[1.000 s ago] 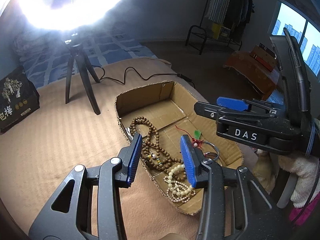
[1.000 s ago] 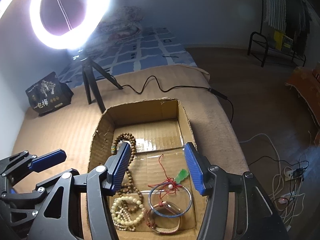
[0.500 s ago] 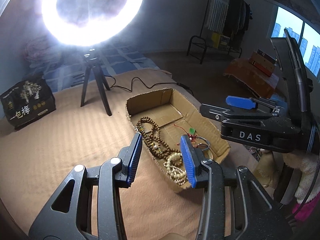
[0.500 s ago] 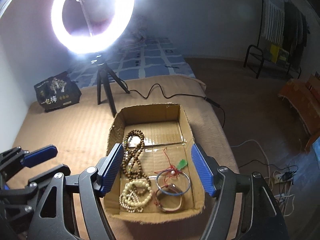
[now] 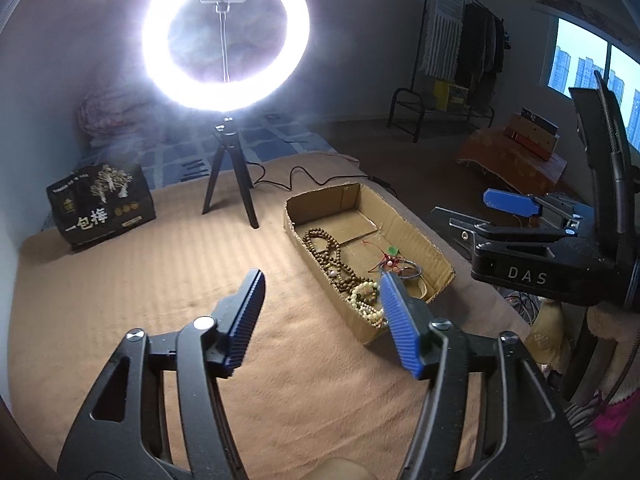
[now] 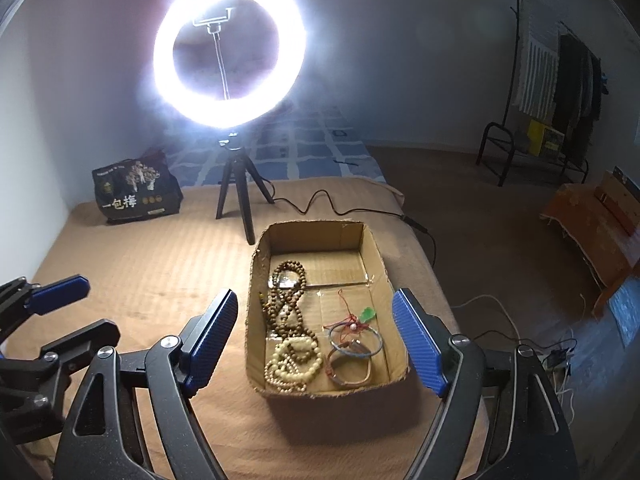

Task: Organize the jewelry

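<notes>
An open cardboard box [image 6: 316, 234] [image 5: 420, 236] sits on a tan blanket. Inside lie a brown bead necklace [image 6: 286, 304] [image 5: 330, 254], a cream bead strand [image 6: 296, 364] [image 5: 366, 300], a blue bangle [image 6: 356, 340], a brown bracelet [image 6: 350, 368] and a red cord with a green pendant [image 6: 368, 314] [image 5: 394, 250]. My left gripper [image 5: 322, 318] is open and empty, above the blanket left of the box. My right gripper [image 6: 316, 340] is open and empty, well above the box's near end. It also shows in the left wrist view [image 5: 508, 204].
A lit ring light [image 6: 228, 52] on a black tripod [image 6: 236, 196] stands behind the box, its cable [image 6: 340, 210] running right. A black printed bag [image 6: 134, 192] sits at the back left. The blanket's edge [image 6: 452, 308] drops off right of the box.
Both grippers have lifted up and back from the box, so the box looks smaller and farther. Both jaws have opened wider. The jewelry lies unmoved in the box.
</notes>
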A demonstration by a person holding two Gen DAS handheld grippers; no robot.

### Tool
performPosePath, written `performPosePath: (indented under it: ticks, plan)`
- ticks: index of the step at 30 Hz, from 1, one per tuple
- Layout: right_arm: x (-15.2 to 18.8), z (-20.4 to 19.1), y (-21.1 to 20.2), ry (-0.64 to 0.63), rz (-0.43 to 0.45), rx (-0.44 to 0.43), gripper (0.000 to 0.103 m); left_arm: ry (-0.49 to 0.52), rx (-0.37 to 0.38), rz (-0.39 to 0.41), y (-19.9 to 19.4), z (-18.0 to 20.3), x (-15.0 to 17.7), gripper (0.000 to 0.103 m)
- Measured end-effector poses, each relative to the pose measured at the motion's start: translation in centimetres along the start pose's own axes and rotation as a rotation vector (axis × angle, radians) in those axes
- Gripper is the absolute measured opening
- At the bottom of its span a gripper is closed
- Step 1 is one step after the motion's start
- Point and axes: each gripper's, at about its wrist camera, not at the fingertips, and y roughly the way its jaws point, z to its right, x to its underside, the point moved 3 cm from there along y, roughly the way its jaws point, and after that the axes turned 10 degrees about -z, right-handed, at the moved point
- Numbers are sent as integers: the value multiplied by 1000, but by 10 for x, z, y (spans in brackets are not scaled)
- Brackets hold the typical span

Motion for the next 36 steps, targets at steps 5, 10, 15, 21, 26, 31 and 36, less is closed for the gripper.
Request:
performPosePath:
  ticks: [5, 10, 15, 21, 26, 31, 36]
  plan:
    - [10, 0, -9, 25, 20, 7, 80, 29, -22, 42, -18, 5, 9, 76]
    - [13, -3, -14, 3, 37, 25, 80, 55, -31, 59, -21, 10, 17, 80]
    - [13, -4, -16, 4, 53, 26, 80, 86, -43, 46, -18, 16, 22, 88]
    - [14, -7, -20, -5, 66, 35, 80, 82, -52, 63, -22, 12, 22, 95]
    - [18, -6, -18, -2, 50, 37, 80, 68, -75, 37, -20, 9, 26, 95]
    - [17, -6, -20, -1, 59, 47, 81, 86, -115, 32, -19, 10, 30, 99]
    - [17, -6, -17, 10, 55, 44, 81, 85, -131, 49, -24, 7, 32, 102]
